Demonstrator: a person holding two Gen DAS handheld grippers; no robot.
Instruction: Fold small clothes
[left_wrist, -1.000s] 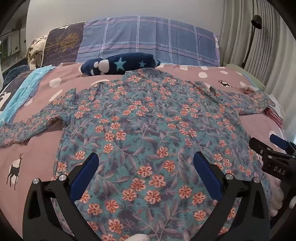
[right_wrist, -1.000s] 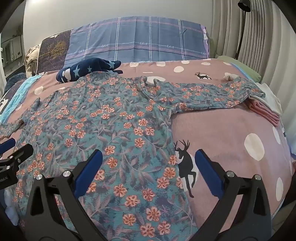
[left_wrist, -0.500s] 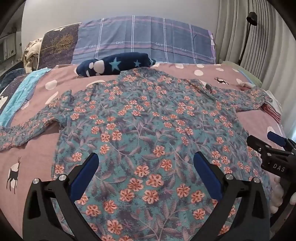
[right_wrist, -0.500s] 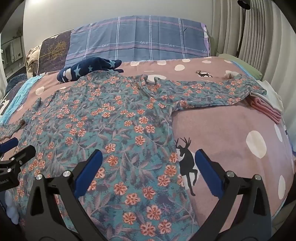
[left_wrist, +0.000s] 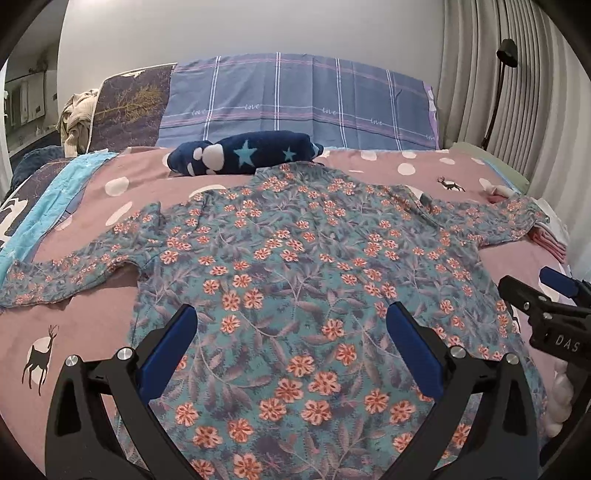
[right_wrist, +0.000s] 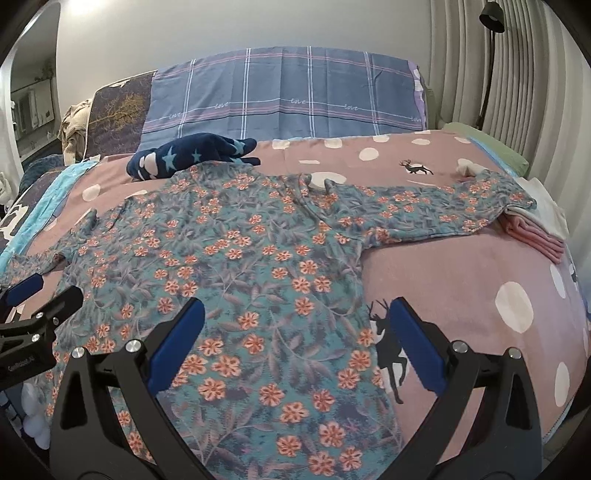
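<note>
Both cameras have pulled back and risen; the floral long-sleeved top (left_wrist: 314, 288) lies flat across mid-frame on the pink deer-print bedspread (right_wrist: 461, 295); left gripper (left_wrist: 291, 343) and right gripper (right_wrist: 293, 332) hover released, no fold started.

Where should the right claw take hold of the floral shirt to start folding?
Probably the cuff of the sleeve stretched toward the folded pink clothes, approached from the outer right. The floral shirt lies flat; that end drapes raised, so the open right claw can pinch it.
</note>
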